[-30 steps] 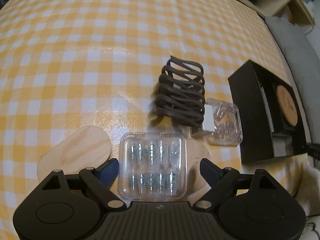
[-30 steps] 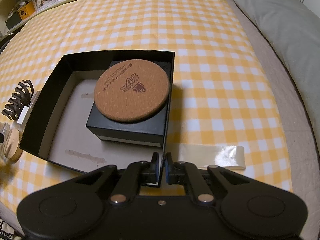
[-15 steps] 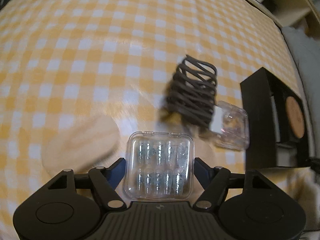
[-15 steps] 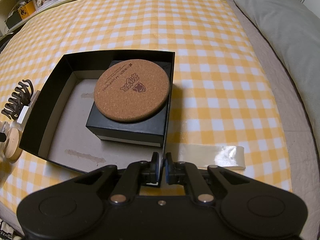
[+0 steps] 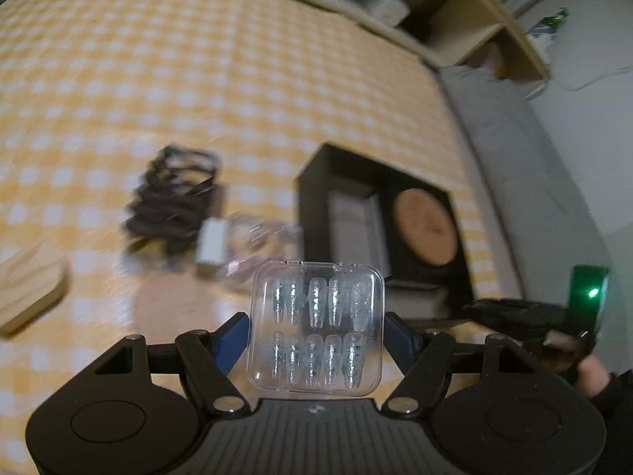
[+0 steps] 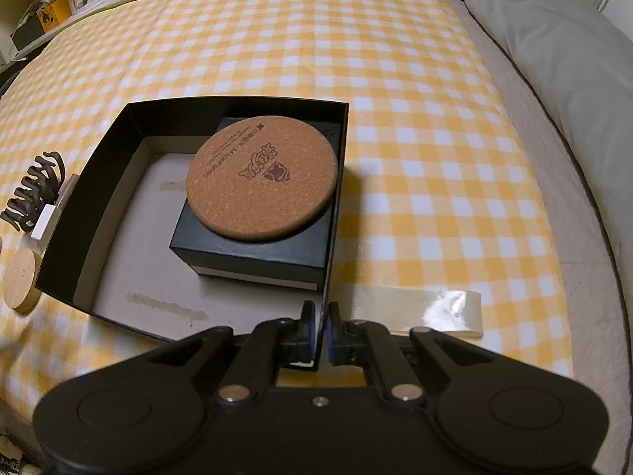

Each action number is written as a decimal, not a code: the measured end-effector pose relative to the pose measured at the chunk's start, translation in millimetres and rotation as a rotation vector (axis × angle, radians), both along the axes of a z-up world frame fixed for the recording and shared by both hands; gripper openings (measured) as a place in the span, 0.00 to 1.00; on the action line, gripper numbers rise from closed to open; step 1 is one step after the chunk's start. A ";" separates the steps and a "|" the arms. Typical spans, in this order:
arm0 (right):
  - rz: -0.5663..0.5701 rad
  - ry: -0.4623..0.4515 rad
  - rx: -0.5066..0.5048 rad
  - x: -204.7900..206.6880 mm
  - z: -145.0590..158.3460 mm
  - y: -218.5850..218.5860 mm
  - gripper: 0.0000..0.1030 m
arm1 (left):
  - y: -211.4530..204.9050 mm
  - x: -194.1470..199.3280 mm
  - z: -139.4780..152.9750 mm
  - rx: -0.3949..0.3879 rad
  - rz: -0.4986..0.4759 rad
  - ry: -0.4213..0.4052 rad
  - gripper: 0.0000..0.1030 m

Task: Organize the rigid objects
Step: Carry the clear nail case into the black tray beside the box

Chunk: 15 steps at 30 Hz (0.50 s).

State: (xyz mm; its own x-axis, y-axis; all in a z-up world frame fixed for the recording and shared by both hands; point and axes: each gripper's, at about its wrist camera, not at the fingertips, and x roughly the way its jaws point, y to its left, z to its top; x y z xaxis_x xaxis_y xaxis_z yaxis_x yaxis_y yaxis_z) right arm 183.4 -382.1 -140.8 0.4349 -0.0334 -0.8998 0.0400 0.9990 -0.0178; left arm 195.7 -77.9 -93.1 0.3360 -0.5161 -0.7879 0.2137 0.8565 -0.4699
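My left gripper (image 5: 317,330) is shut on a clear plastic case of fake nails (image 5: 316,322), held above the yellow checked tablecloth (image 5: 158,79). Beyond it sits the open black box (image 5: 312,190) with a smaller black box and a round cork coaster (image 5: 425,227) inside. In the right wrist view, my right gripper (image 6: 322,330) is shut on the near right wall of that black box (image 6: 99,182). The cork coaster (image 6: 263,178) lies on the small black box (image 6: 253,255), at the right side of the big box. The box's left half is bare.
A dark claw hair clip (image 5: 174,198) and a second clear case (image 5: 257,245) with a white tag lie left of the box. A wooden piece (image 5: 27,293) lies at the far left, a wooden disc (image 6: 21,279) near the box corner. Tape strip (image 6: 415,310) lies right of the box.
My left gripper closed on the nail case, lifted it off the cloth and swung right toward the black box. The right gripper stayed still on the box wall.
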 end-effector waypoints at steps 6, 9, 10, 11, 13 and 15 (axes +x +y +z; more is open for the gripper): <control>0.000 -0.001 -0.001 0.2 -0.2 0.4 0.05 | -49.6 16.1 7.9 0.002 -0.047 -0.074 0.71; -0.001 -0.002 0.000 -0.2 -0.3 0.8 0.05 | -76.8 28.9 4.0 0.028 -0.054 -0.089 0.71; -0.001 -0.001 0.000 -0.5 -0.2 1.3 0.05 | -85.9 34.6 1.0 0.043 -0.048 -0.093 0.71; -0.002 -0.002 0.000 -0.7 -0.2 1.7 0.05 | -93.5 39.2 -1.3 0.055 -0.043 -0.096 0.71; 0.000 -0.002 0.000 -0.6 0.0 2.2 0.05 | -105.2 47.0 -5.8 0.083 -0.030 -0.104 0.71; 0.001 -0.005 0.001 -0.5 0.0 1.5 0.05 | -112.2 53.9 -11.1 0.112 -0.020 -0.112 0.71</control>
State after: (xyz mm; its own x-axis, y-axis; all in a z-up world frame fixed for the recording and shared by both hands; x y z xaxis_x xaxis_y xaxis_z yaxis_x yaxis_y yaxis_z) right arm 182.9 -380.5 -140.7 0.4396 -0.0316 -0.8976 0.0388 0.9991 -0.0162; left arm 249.6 -190.1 -104.2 0.4155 -0.4343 -0.7992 0.2767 0.8974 -0.3438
